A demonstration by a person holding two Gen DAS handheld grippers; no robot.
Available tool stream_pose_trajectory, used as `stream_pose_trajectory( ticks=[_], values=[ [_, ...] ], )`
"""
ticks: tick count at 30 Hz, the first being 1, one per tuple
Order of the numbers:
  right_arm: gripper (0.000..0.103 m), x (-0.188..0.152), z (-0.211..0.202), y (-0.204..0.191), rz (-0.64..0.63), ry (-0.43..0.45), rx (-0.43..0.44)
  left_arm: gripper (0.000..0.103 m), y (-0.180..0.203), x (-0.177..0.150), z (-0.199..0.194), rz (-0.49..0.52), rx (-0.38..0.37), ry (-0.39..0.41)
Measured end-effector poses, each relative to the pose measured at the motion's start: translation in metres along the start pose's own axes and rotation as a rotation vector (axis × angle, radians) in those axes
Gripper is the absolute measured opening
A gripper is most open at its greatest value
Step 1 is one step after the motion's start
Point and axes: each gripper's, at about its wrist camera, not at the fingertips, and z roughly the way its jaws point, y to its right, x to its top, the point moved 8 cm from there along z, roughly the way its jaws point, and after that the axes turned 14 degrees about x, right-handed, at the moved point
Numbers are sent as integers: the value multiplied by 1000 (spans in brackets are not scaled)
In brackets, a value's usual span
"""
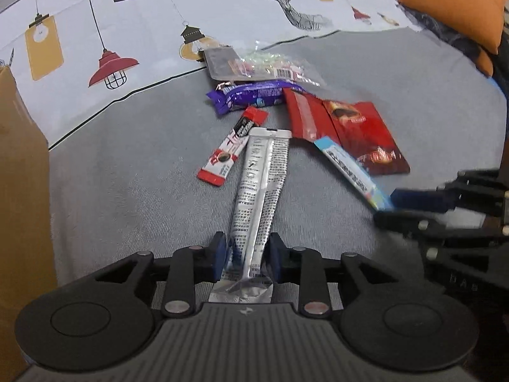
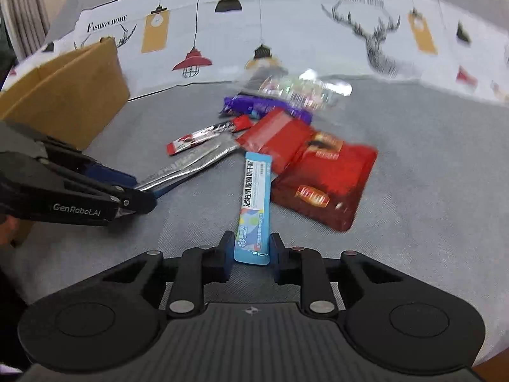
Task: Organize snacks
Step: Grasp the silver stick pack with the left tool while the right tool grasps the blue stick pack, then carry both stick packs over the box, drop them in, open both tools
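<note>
**A:** The silver sachet (image 1: 259,187) lay lengthwise at the centre of the left wrist frame, its near end between your left claw (image 1: 248,259), whose pads were pressed on that end. It looked light, thin and floppy, and the foil probably slick, so I judged the flat crimped end the safest place to hold.

**B:** And the blue stick pack (image 2: 253,203)?

**A:** Lower centre of the right wrist frame, its near end clamped in your right claw (image 2: 251,254), its far end against the red pouch (image 2: 313,172). It looked light too, and a bit stiffer than the foil one.

**B:** What lay around them?

**A:** Above the silver sachet sat a small red-and-white stick (image 1: 230,149), then a purple wrapper (image 1: 248,94) and a clear bag of candies (image 1: 264,63), all on grey fabric (image 1: 127,175), not a bench. The cardboard box (image 2: 63,95) stood at the upper left of the right wrist frame, likely where the snacks belonged.
</note>
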Motion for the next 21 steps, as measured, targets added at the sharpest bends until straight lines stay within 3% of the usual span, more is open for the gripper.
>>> stream_pose_trajectory(
  ticks=[2, 7, 9, 10, 14, 21],
  values=[
    [38, 0, 4, 2, 19, 4, 23, 32, 0, 2, 3, -11, -15, 10],
    [44, 5, 18, 5, 6, 44, 14, 26, 1, 6, 6, -31, -30, 43],
    [35, 11, 24, 4, -21, 37, -28, 22, 0, 7, 5, -55, -42, 40],
    [18, 14, 25, 5, -16, 34, -36, 21, 0, 7, 4, -63, -54, 33],
    [14, 24, 21, 12, 119, 58, 14, 20, -2, 5, -7, -131, -126, 3],
    [14, 31, -3, -19, 211, 98, 82, 20, -23, 3, -50, -183, -139, 52]
  ],
)
